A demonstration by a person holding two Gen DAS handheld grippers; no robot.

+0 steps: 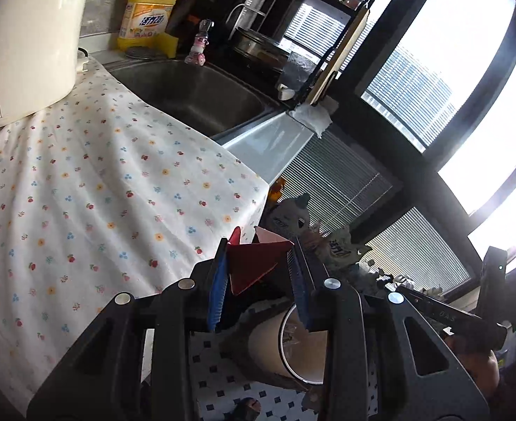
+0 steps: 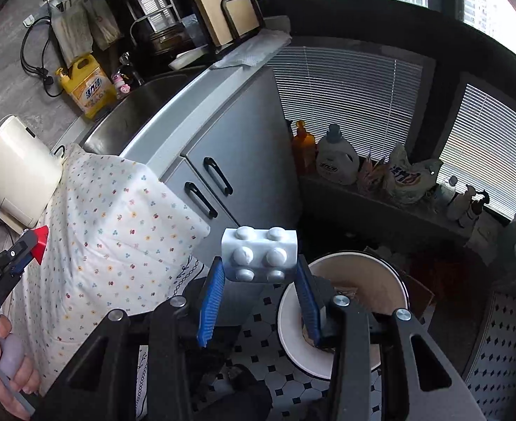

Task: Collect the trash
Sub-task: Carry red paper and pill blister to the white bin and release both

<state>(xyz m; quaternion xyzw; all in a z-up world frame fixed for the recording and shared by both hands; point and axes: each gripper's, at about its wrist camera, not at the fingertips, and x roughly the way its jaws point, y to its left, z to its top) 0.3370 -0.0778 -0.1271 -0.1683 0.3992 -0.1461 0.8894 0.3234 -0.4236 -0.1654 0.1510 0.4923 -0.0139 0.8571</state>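
The tablecloth (image 1: 93, 189) is thin matt cotton-looking cloth, a bit wrinkled, with tiny printed flowers. The sink (image 1: 201, 94) is brushed steel, dull sheen, and the cabinet (image 2: 243, 147) below looks like smooth satin-grey metal or laminate, can't tell which. The white brick (image 2: 259, 254) is hard plastic, slightly glossy on the studs. The red folded piece (image 1: 254, 263) looks like stiff matt paper or card. The bin (image 2: 342, 312) has a smooth shiny plastic rim. The gripper pads (image 2: 210, 301) are ribbed blue rubbery stuff.
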